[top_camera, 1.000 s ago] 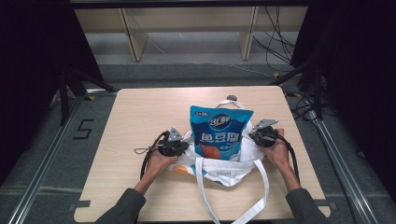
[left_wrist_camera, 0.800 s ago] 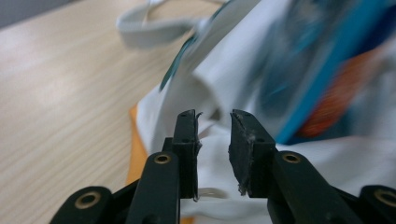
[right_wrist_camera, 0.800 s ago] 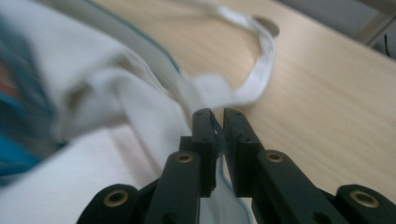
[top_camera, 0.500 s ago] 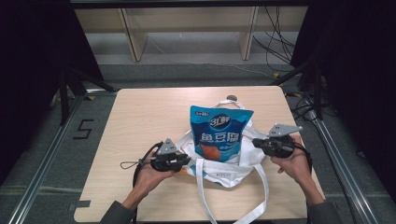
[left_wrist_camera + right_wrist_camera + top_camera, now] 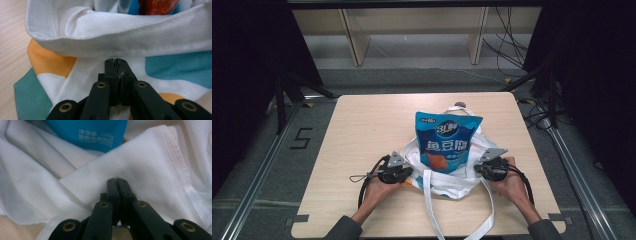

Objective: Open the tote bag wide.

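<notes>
Tote bag [image 5: 447,186]: white cloth with orange and teal patches, slumping open on the near half of the table [image 5: 362,125], its mouth facing up.
Blue pouch [image 5: 447,142]: standing upright inside the bag, its long axis running up and away from the person, with more than half of it rising above the rim.
Bag rim [image 5: 120,47]: in the left gripper view it is folding over just above the fingertips, with the patched outer wall lying directly behind them.
Straps [image 5: 489,210]: two white loops trailing off the near side of the bag toward the table edge, between the forearms.
Left gripper [image 5: 408,172]: sitting against the bag's left flank and pointing inward at it.
Left fingers [image 5: 111,72]: pressing together with no gap. Whether a thin fold of cloth is caught between them cannot be told.
Right gripper [image 5: 477,170]: sitting against the bag's right flank and pointing inward, opposite the left.
Right fingers [image 5: 112,192]: closing flat on each other over loose white cloth. No held fold is showing.
Deciding relation: the bag is lying between the two grippers, each one touching or just beside its own side wall. The pouch is standing on the centre line, equally near to both hands.
Judgement: lifting the rim up around the pouch appears to be the work in hand. Each hand is looking to need its own side hem, which is lying just above its fingertips.
</notes>
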`<state>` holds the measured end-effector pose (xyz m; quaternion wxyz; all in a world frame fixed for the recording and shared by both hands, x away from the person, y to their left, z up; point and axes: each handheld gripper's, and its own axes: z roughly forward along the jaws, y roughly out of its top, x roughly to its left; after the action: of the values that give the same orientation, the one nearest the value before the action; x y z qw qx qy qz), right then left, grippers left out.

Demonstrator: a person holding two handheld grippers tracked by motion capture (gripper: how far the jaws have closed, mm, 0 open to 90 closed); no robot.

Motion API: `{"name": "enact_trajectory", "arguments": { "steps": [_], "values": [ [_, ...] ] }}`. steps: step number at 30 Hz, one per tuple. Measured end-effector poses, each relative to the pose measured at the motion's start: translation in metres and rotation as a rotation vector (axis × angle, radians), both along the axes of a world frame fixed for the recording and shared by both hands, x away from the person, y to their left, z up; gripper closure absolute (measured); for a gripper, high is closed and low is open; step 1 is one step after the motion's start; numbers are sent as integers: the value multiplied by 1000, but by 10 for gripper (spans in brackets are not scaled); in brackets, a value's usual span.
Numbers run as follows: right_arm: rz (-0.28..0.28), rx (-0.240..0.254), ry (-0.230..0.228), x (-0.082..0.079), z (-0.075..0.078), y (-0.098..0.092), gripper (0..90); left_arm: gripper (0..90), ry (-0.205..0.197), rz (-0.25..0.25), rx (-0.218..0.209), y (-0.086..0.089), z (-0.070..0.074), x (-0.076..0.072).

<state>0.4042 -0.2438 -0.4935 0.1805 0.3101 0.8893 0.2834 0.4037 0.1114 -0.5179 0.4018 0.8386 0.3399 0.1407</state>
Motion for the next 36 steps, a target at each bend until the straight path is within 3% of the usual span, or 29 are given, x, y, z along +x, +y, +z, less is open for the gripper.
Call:
{"name": "enact_trajectory", "arguments": {
  "steps": [3, 4, 7, 8, 12, 16, 18, 20, 22, 23, 27, 30, 32, 35, 36],
  "values": [
    [-1, -14, -14, 8, 0, 4, 899, 880, -18, 7, 25, 3, 0, 10],
    [-3, -16, -35, 12, -1, 5, 899, 880, -11, 15, -1, 2, -1, 12],
    [-17, 2, -33, 19, -2, 6, 899, 889, -25, 27, 15, 3, -1, 23],
    [-27, 9, -22, 22, -2, 6, 899, 890, -8, 26, 29, 4, 0, 25],
    [-39, 13, -25, 33, -2, 5, 899, 890, -28, 31, 29, 3, 0, 34],
    [-67, 49, -27, 42, -4, 5, 899, 890, -19, 48, 13, 3, -1, 42],
    [-69, 51, -44, 46, -5, 5, 900, 890, -27, 51, 20, 3, -1, 46],
    [-66, 36, -24, 48, -3, 5, 899, 890, -27, 44, 28, 4, -1, 49],
    [-73, 39, -31, 50, -4, 6, 899, 890, -19, 59, -1, 5, -2, 54],
    [-68, 39, -23, 51, -3, 6, 899, 890, -21, 78, -24, 4, -3, 56],
    [-75, 42, -38, 53, -4, 6, 899, 890, -19, 60, 9, 4, -1, 57],
    [-75, 39, -39, 53, -4, 6, 898, 889, -18, 72, -4, 3, -2, 56],
    [-75, 36, -40, 54, -4, 5, 896, 887, -35, 57, 15, 4, -1, 56],
    [-84, 67, -33, 53, -3, 4, 869, 833, -16, 71, -33, 3, -1, 56],
    [-92, 81, -32, 53, -2, 3, 846, 808, -14, 66, -30, 4, 0, 56]
  ]
}}
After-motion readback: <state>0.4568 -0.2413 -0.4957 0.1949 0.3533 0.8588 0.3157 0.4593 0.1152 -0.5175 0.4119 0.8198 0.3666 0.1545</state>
